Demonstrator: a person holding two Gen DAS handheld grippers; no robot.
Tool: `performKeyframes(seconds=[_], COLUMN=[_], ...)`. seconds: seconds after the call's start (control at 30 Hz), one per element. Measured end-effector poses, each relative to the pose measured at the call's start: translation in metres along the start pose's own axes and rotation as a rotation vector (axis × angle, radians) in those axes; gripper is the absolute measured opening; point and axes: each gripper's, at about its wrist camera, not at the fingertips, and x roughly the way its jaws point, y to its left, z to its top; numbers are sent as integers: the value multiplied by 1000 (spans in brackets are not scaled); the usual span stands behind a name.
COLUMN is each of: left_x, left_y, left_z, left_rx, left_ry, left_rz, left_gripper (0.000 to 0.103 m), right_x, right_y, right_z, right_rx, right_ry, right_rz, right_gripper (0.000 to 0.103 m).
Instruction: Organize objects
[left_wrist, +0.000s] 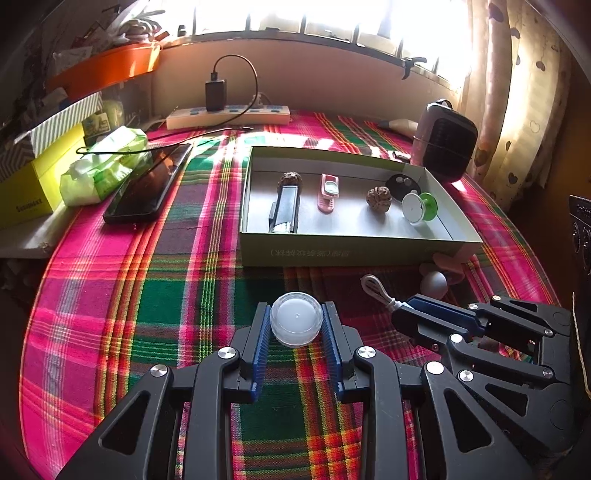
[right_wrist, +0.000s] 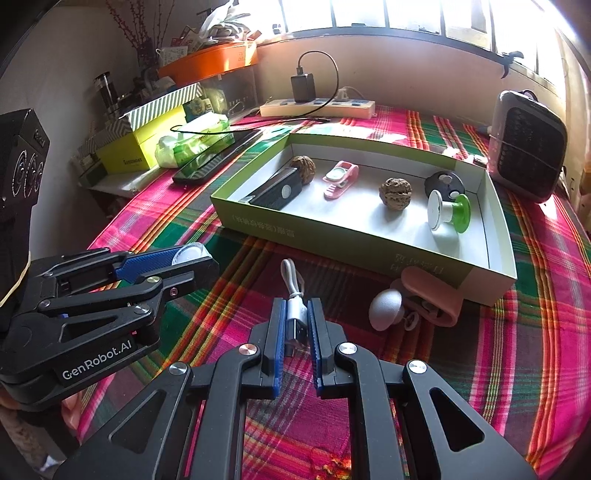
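Holding steady over the plaid-covered bench (left_wrist: 155, 295), both grippers had something in hand, and the reason looked plain enough: the open box (left_wrist: 354, 251) ahead was the collecting place, already carrying a black flashlight (left_wrist: 285, 210), two walnuts, a pink clip (left_wrist: 328, 194), a black disc and a green-and-white spool (left_wrist: 419, 208), spaced apart along its floor. The left gripper (left_wrist: 296, 328) had its fingers (left_wrist: 260, 343) partly spread and pressed against the sides of a small clear round cap (left_wrist: 296, 322), which sat squarely between the blue pads, near the front edge of the box but still outside it. The right gripper (right_wrist: 296, 332) was pinched almost fully together on the metal plug end of a short white cable (right_wrist: 293, 295); its loop lay forward on the cloth, so the cable seemed gripped at its stiffest part, probably for a clean lift. Whether either item was already clear of the cloth I could not tell. Off to the right, a white ball-shaped piece (right_wrist: 384, 304) and a pink clamp (right_wrist: 432, 299) lay just against the box's front wall, apparently still waiting their turn. Phone, tissue pack and power strip sat well back, out of play.
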Motion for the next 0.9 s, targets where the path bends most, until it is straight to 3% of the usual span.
performKeyframes(seconds=[0.5, 0.9], left_x=[-3, 21], left_y=[-11, -18], left_z=[35, 60], left_rx=[34, 43], left_ry=[-43, -32], left_rz=[-31, -45], left_gripper=[26, 26], right_x=[-25, -6], right_y=[-26, -56], right_z=[37, 75], right_rx=[55, 120], right_ry=[-88, -81], right_rz=[-41, -72], right_gripper=[13, 13])
